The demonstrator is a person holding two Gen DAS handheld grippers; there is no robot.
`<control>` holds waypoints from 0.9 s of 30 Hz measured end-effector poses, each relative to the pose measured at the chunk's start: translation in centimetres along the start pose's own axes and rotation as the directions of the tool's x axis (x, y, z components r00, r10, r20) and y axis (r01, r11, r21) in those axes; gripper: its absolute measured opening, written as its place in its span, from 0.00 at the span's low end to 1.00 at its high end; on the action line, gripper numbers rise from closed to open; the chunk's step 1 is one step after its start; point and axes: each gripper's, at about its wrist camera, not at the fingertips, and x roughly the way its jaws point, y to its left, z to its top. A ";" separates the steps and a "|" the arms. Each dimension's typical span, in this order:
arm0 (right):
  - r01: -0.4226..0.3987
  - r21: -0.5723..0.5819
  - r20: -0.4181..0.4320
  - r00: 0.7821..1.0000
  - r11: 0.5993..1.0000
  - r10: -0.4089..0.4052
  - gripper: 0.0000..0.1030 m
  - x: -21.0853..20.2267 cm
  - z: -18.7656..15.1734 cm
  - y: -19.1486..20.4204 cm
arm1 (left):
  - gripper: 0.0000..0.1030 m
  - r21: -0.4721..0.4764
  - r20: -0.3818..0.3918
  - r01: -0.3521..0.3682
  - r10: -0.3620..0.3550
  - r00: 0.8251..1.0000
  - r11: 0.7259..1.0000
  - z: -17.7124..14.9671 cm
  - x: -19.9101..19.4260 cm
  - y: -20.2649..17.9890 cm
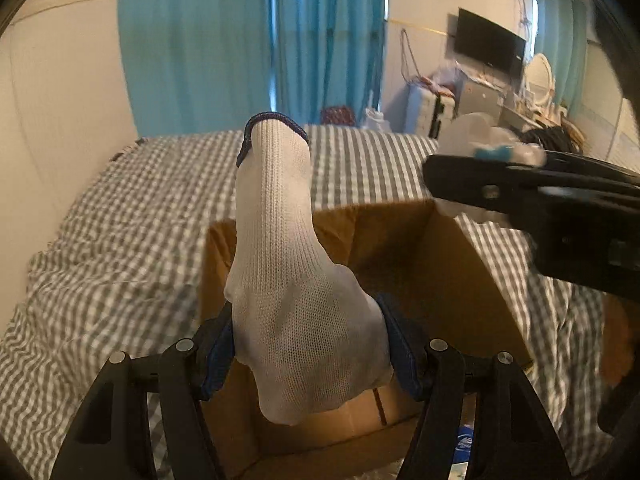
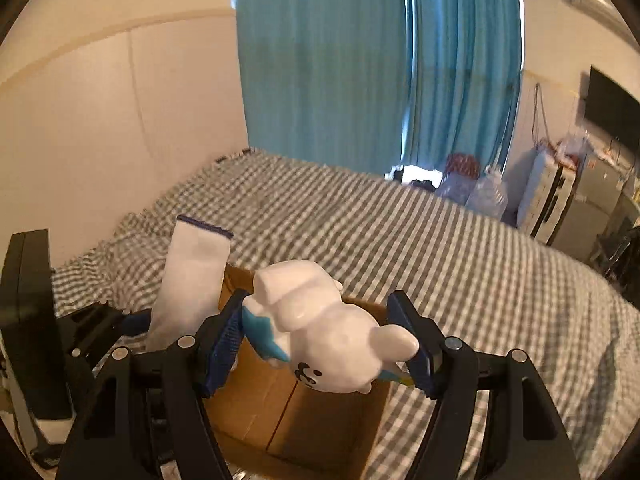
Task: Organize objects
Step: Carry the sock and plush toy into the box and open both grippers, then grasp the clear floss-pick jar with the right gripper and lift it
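Observation:
My left gripper (image 1: pixel 308 344) is shut on a white sock with a dark blue cuff (image 1: pixel 288 264), held above an open cardboard box (image 1: pixel 420 264) on the bed. The sock also shows in the right wrist view (image 2: pixel 192 276), standing up at the left. My right gripper (image 2: pixel 320 344) is shut on a white toy figure with blue parts (image 2: pixel 320 328), held over the same box (image 2: pixel 320 424). In the left wrist view the right gripper (image 1: pixel 520 196) comes in from the right, blurred, with the toy (image 1: pixel 480 140).
The box sits on a bed with a grey checked sheet (image 2: pixel 400 240). Blue curtains (image 2: pixel 340 60) hang behind. A TV (image 1: pixel 488 44), suitcase (image 2: pixel 548 196) and plastic bottles (image 2: pixel 480 192) stand at the far right. A beige wall (image 2: pixel 100 120) is on the left.

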 end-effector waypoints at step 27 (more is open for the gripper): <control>0.097 0.059 0.160 0.981 0.994 -0.106 0.91 -16.6 -2.9 1.1 | 1.00 -0.077 0.170 -0.076 0.088 0.981 0.994 -3.2 -14.5 0.2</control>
